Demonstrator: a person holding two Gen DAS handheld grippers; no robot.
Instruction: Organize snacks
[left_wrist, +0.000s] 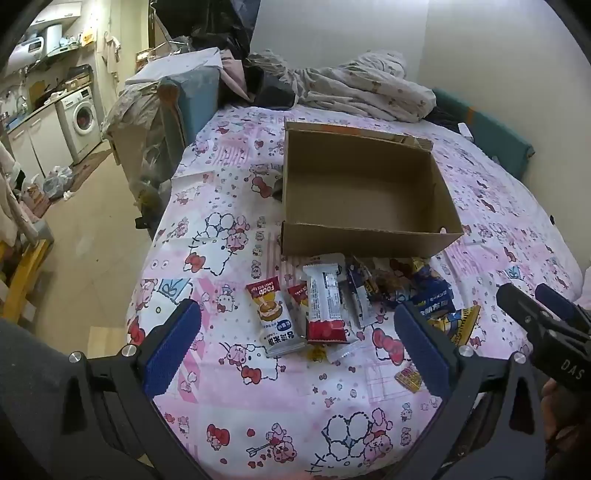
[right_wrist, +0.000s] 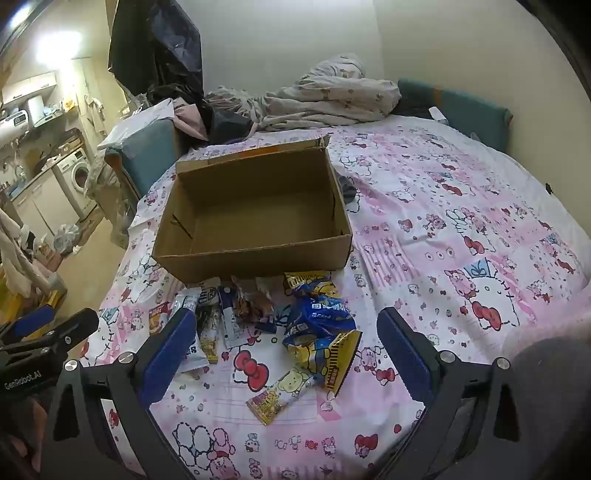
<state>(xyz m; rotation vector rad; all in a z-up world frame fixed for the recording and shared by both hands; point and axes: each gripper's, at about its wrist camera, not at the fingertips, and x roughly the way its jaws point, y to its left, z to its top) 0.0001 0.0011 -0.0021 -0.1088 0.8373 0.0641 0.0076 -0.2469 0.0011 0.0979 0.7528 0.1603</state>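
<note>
Both grippers, left gripper (left_wrist: 299, 339) and right gripper (right_wrist: 286, 347), hover with jaws wide apart, gripping nothing, over snack packets (right_wrist: 317, 325); the empty cardboard box (right_wrist: 255, 206) sits just beyond.

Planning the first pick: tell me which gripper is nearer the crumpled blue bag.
Right. The right gripper frames the blue bag between its open fingers; the left gripper hovers over packets to the bag's left.

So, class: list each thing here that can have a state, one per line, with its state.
Cardboard box: open, empty, upright on the bed.
Snack packets: loose on the bedsheet in front of the box, none inside.
Left gripper: open, holding nothing.
Right gripper: open, holding nothing.
Washing machine: door shut.
</note>
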